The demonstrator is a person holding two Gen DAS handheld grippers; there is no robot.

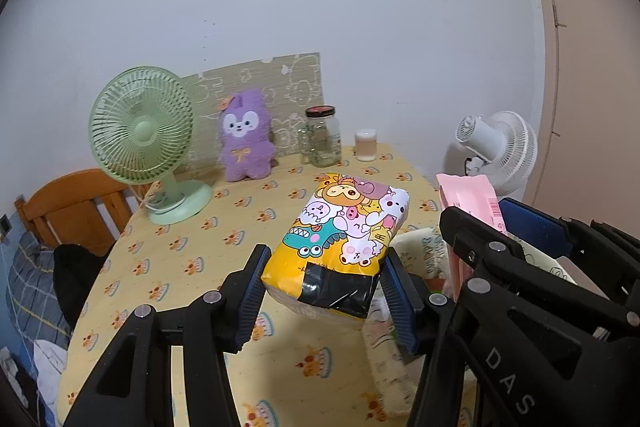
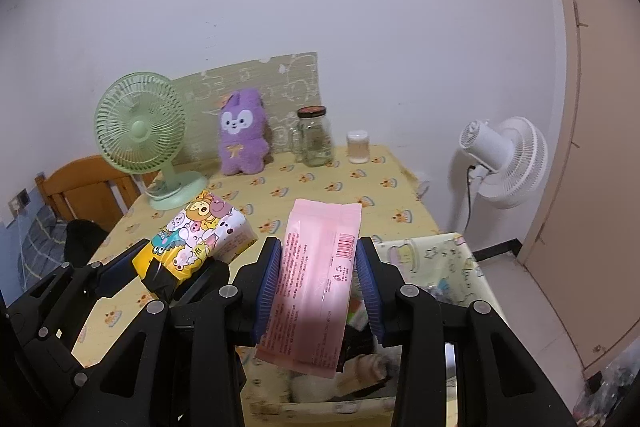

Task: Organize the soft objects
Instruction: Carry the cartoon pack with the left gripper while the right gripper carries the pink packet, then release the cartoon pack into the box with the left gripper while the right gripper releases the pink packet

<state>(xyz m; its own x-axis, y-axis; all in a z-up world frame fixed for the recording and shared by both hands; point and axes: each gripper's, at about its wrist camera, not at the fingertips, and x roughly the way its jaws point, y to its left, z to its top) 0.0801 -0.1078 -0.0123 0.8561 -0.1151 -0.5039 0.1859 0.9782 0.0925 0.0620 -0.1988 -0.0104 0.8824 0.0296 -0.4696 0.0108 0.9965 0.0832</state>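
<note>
Both hands are loaded right now. The left gripper (image 1: 320,291) is clamped on the cartoon tissue pack (image 1: 340,239), pads pinching its near end so most of the pack sticks out forward, lifted clear of the table (image 1: 180,267). The right gripper (image 2: 318,287) is squeezed onto the pink pack (image 2: 316,275), held upright between the blue pads, right over a fabric storage bin (image 2: 440,259) at the near right corner. There's already stuff in the bin, looks like something plush and pale, but it's dark down there so I can't really tell what.

What could go wrong: both packs are squishy plastic-wrapped things, so a grip this close to one end could let the cartoon one sag or slide out. The two grippers are also just beside each other, so lowering both toward the bin at once could knock them together or snag the bin's floppy rim. I'd guess one at a time is safer.

Further back on the tablecloth: a green desk fan (image 1: 144,131), a purple plush bunny (image 1: 246,139) leaning on a patterned board, then a glass jar (image 1: 322,137) and a small cup (image 1: 366,145) by the wall. A white fan (image 2: 504,159) stands off to the right. None of that blocks the bin, though the plush is well apart from both grippers if it's next.
</note>
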